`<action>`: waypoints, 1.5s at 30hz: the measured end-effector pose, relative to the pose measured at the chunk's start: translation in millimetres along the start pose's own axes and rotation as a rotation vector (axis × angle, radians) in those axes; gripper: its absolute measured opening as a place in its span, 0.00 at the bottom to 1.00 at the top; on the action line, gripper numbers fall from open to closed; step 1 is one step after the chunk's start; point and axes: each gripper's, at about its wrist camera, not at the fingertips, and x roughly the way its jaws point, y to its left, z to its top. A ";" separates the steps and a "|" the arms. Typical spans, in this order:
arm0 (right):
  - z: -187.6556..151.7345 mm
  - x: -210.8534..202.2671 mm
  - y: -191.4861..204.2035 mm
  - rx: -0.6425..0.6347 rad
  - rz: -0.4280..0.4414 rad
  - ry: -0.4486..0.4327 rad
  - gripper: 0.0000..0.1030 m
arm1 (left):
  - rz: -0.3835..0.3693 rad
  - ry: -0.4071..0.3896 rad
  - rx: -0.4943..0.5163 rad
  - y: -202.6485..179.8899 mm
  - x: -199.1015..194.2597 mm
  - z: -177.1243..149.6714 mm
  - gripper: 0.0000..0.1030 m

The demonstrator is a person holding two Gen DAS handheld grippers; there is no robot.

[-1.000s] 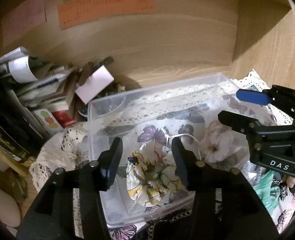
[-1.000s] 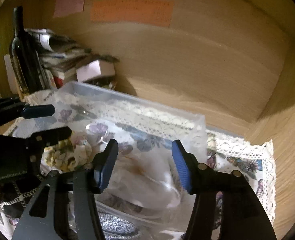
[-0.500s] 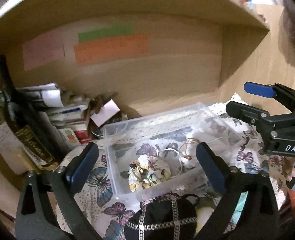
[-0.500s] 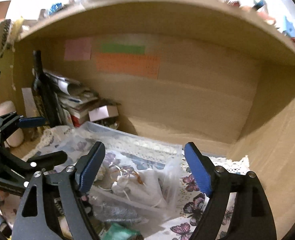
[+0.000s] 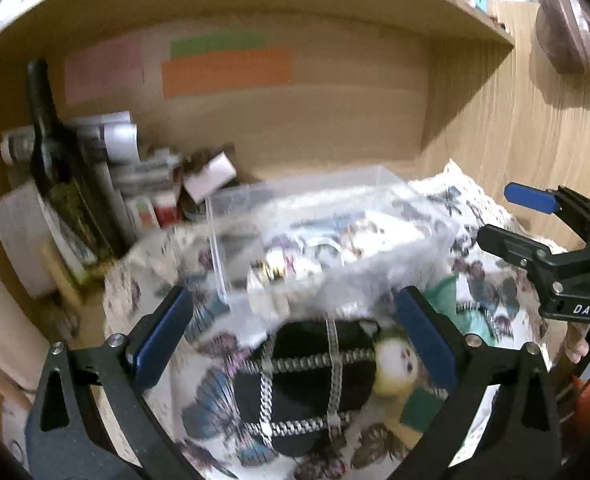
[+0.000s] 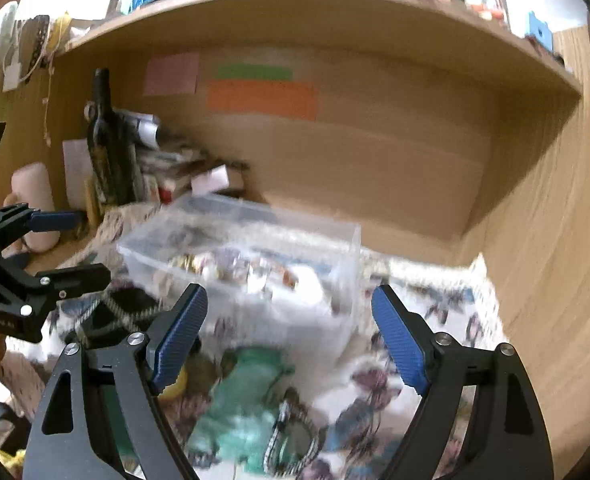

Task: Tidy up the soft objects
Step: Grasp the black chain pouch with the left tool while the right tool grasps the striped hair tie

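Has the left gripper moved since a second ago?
Yes. The left gripper pulled back from the clear box, which now looks smaller, and its jaws opened wide.

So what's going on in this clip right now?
A person with a hand-held gripper in each hand is sorting soft items into a clear plastic bin on a butterfly-print cloth in a wooden alcove. The left hand-held gripper and the right hand-held gripper are both open and empty. A floral item lies in the bin; a black chain-trimmed piece and a green item sit on the cloth in front of it.
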 end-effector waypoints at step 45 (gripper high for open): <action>-86.6 13.6 -48.9 0.224 -0.020 0.279 0.11 | -0.026 0.106 -0.018 2.3 6.2 -56.5 0.25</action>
